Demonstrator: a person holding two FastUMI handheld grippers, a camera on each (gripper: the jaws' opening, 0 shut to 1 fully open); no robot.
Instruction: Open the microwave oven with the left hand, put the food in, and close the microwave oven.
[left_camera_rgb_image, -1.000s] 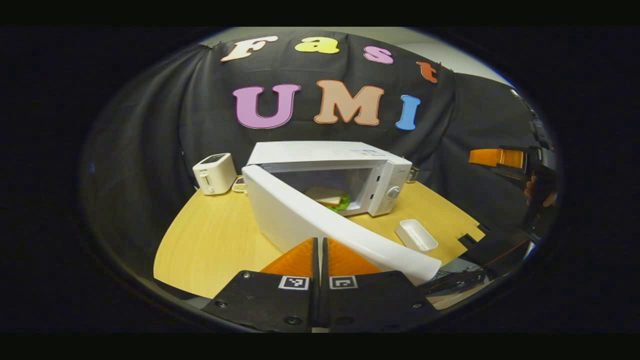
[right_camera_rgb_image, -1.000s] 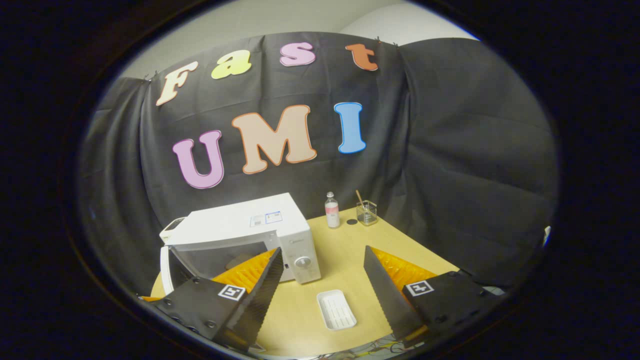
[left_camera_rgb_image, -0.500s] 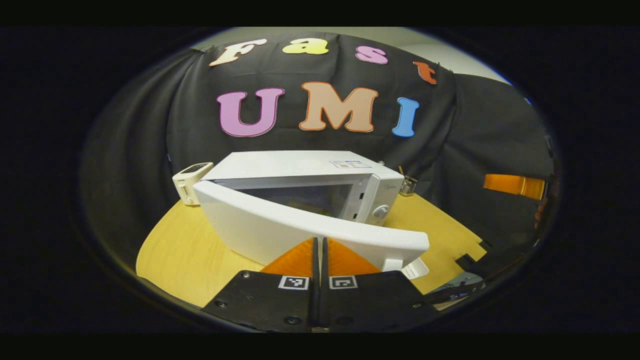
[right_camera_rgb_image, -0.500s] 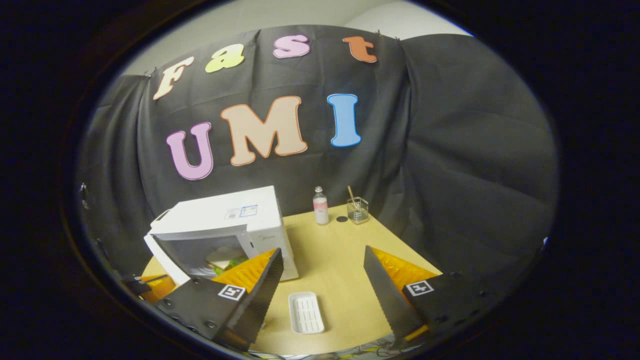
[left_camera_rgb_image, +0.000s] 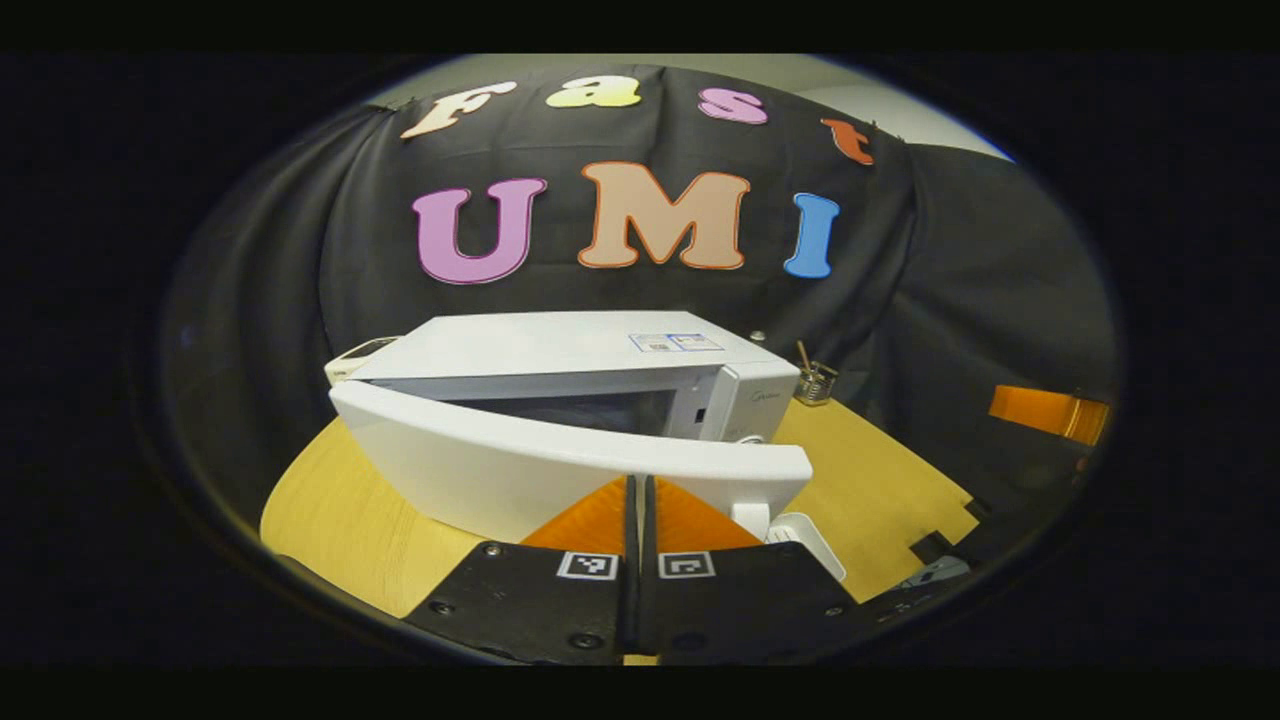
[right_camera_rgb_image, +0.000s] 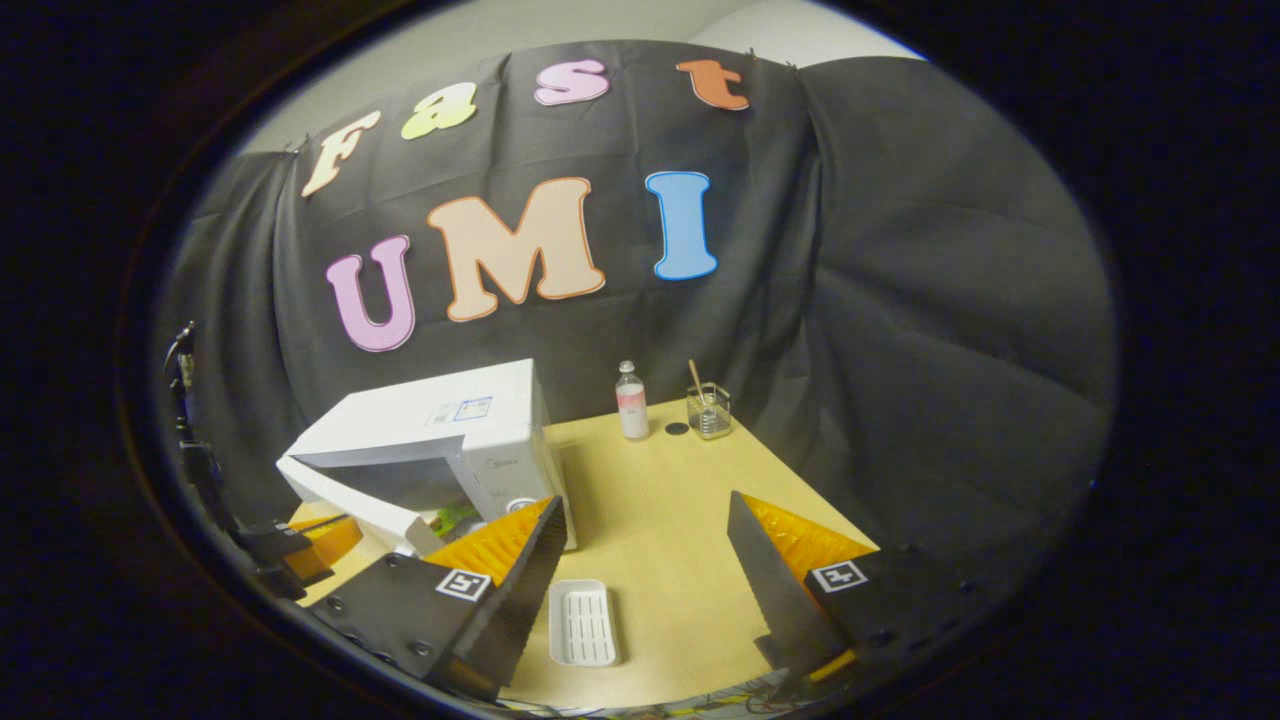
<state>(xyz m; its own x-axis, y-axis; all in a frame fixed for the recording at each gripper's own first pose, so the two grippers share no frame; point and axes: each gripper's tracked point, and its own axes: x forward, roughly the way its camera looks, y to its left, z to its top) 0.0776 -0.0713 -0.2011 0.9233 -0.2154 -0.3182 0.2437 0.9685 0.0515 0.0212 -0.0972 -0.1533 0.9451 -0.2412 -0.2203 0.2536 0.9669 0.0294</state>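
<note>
Left gripper, jaws together at bottom centre, meets the white microwave oven's door, ajar. Right gripper, jaws apart, hovers above the white rectangular plastic tray.

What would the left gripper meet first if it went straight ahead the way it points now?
Most likely the outer face of the microwave door, partly open and right ahead of the shut left gripper; whether they already touch is unclear.

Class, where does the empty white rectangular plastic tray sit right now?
In the right gripper view, the white plastic tray lies on the wooden table, just before the white microwave.
</note>
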